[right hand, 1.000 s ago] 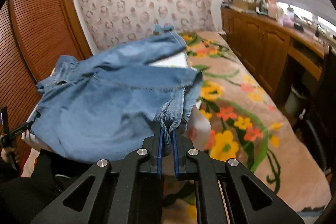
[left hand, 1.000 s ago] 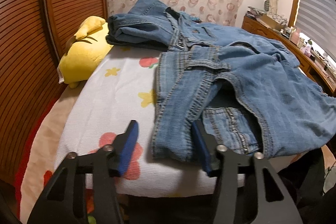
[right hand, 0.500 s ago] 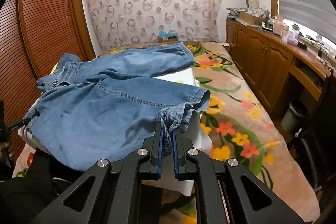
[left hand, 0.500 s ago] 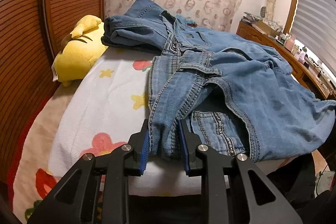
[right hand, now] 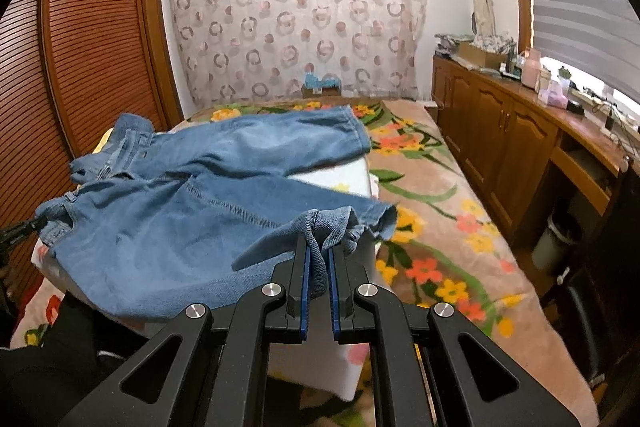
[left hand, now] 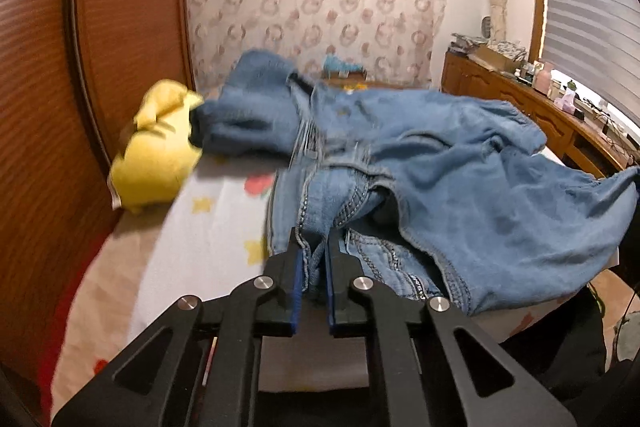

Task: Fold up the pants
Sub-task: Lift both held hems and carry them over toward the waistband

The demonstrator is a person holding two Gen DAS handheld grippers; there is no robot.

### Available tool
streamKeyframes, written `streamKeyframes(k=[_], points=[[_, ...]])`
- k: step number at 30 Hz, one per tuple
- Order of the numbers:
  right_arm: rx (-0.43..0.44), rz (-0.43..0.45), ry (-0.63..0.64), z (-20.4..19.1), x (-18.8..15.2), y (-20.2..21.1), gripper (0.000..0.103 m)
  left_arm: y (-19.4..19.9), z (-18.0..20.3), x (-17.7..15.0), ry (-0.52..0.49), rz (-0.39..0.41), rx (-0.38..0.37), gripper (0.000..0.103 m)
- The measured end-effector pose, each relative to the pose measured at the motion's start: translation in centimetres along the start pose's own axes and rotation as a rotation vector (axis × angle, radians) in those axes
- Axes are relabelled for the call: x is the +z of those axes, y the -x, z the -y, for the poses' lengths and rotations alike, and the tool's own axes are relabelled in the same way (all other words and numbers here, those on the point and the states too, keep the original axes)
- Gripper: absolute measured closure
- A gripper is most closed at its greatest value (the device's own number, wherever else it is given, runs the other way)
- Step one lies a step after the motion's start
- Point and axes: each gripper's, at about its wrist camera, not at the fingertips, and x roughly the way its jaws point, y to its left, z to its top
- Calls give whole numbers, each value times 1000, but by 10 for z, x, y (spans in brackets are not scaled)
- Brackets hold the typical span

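Pants (left hand: 460,187): your blue denim pair lies crumpled across the white flower-printed pad (left hand: 216,227) on the bed, waistband toward the wardrobe side, legs running off to the right.
Left gripper (left hand: 314,247): you hold it tilted downward; its jaws are closing on a bunched fold of the waistband, and the blue pads already pinch the stitched denim between them.
Right gripper (right hand: 318,251): also angled downward, jaws clamped nearly together on the hem of the near leg, which puckers up between the blue pads.
Denim texture: mid-wash, soft and rumpled, with pale double seams; a printed band shows inside the waist.
Near leg: lifted off the pad at your right gripper, sagging between the two grips.
Far leg (right hand: 288,135): flat, hem toward the patterned curtain (right hand: 296,15).
Yellow plush toy (left hand: 156,151): rounded, soft, just beside the waistband, against the slatted wooden wardrobe (right hand: 92,39).
Bedspread (right hand: 432,211): fuzzy beige with orange and yellow flowers.
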Motion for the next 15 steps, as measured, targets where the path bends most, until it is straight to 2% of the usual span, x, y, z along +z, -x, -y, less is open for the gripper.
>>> streamKeyframes(k=[8, 15], points=[[-11, 63, 21, -4, 11, 0, 96, 15, 3, 29, -12, 74, -11, 94], [-38, 105, 65, -9, 25, -11, 96, 12, 4, 49, -16, 109, -21, 94]])
